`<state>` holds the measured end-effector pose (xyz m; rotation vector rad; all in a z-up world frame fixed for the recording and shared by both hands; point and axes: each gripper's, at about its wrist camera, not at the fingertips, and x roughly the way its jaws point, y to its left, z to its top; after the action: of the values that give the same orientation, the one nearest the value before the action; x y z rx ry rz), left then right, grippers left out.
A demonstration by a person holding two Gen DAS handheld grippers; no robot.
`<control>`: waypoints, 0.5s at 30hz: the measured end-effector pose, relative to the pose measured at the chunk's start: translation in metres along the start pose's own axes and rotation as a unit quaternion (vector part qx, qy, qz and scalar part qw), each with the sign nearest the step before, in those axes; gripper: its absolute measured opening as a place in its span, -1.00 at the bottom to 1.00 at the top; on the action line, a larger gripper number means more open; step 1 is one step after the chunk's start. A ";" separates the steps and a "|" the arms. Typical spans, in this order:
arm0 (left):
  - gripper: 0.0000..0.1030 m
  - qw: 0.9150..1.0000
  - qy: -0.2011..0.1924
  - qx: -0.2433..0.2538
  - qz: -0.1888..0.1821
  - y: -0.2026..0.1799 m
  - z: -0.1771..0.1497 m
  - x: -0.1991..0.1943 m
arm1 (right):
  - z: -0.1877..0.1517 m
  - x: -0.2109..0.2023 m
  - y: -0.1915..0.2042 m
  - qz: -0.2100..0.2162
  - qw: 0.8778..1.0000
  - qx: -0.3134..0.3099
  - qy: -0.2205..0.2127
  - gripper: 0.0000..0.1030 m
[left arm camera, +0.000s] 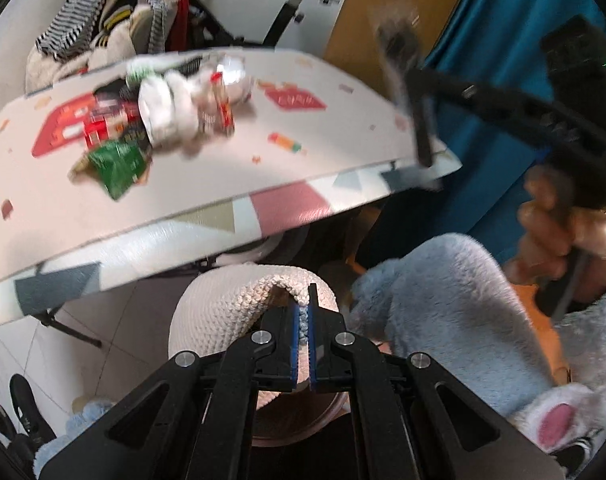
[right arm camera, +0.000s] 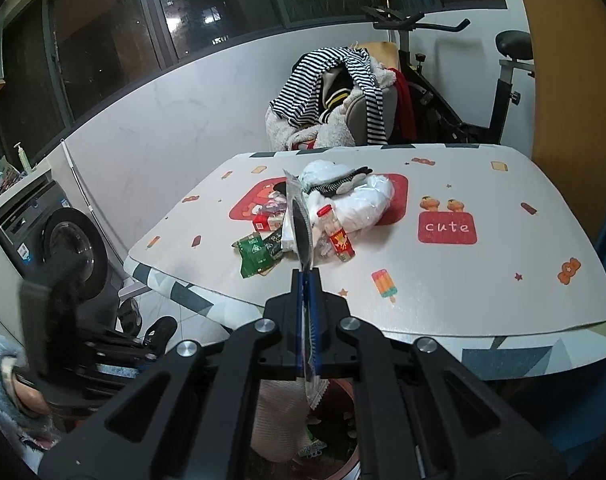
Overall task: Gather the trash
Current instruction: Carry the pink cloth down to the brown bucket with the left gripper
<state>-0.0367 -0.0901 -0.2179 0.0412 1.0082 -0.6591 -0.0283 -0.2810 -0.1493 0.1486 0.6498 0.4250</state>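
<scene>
In the lower centre of the left wrist view, the left gripper (left arm camera: 301,332) has its fingers pinched tight on the rim of a cream knitted basket (left arm camera: 231,300), which sits below the front edge of the desk (left arm camera: 55,208); the rim is pulled up into a peak, apparently to hold the mouth of the basket open and steady as a trash bin. In the right wrist view, the right gripper (right arm camera: 305,308) has its fingers clamped on a clear plastic wrapper (right arm camera: 299,220) that stands edge-on above the tips, its lower end hanging below the fingers over the basket's dim interior (right arm camera: 323,432), where some printed scraps seem to lie already. Holding the wrapper over that opening suggests it is about to be let go. The remaining trash pile (right arm camera: 323,216) lies mid-desk in the middle of the frame: a green packet (right arm camera: 253,254), a small red-capped bottle (right arm camera: 337,236), white plastic bags and red wrappers, bunched together and well apart from both grippers. A fluffy blue sleeve (left arm camera: 463,300) fills the lower right of the left view.
</scene>
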 end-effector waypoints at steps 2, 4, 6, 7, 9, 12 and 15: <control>-0.92 1.000 0.016 -0.001 0.001 0.002 -0.001 0.012 | -0.002 0.001 -0.002 -0.001 1.000 0.003 0.003 -0.86; -0.80 0.999 0.033 0.004 0.016 0.005 -0.001 0.023 | -0.005 0.003 -0.004 -0.003 1.000 0.007 0.005 -0.86; -0.17 0.998 0.047 0.006 0.031 0.009 -0.003 0.033 | -0.007 0.004 -0.005 -0.003 1.000 0.010 0.009 -0.86; -0.07 0.998 0.047 0.006 0.032 0.011 -0.003 0.034 | -0.009 0.006 -0.006 -0.004 1.000 0.012 0.012 -0.86; 0.03 0.998 0.046 0.004 0.038 0.015 -0.006 0.035 | -0.012 0.008 -0.006 -0.004 1.000 0.014 0.017 -0.86; 0.18 0.998 0.044 -0.009 0.044 0.024 -0.009 0.033 | -0.021 0.014 -0.007 -0.004 0.999 0.017 0.029 -0.86; 0.19 0.998 0.056 -0.023 0.019 0.031 -0.011 0.029 | -0.030 0.022 -0.006 -0.003 0.999 0.022 0.043 -0.86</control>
<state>-0.0187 -0.0762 -0.2555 0.0572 1.1270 -0.6033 -0.0285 -0.2765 -0.1866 0.1698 0.7441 0.4129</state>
